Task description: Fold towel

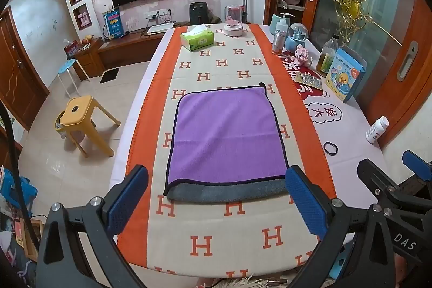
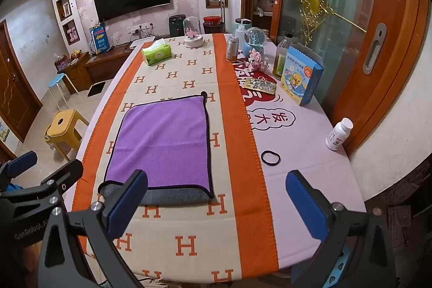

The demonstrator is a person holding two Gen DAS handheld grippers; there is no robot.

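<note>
Purple microfibre towel (image 1: 226, 136) with grey underside flat on H-patterned surface (image 1: 243, 234) | left gripper (image 1: 216, 203) jaws apart | right gripper (image 2: 216, 203) jaws apart

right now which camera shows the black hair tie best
The right wrist view: the hair tie lies in full on the pale cloth, nothing covering it, near the white bottle. In the left wrist view it sits small near the right edge, just beyond the other hand-held gripper.
</note>
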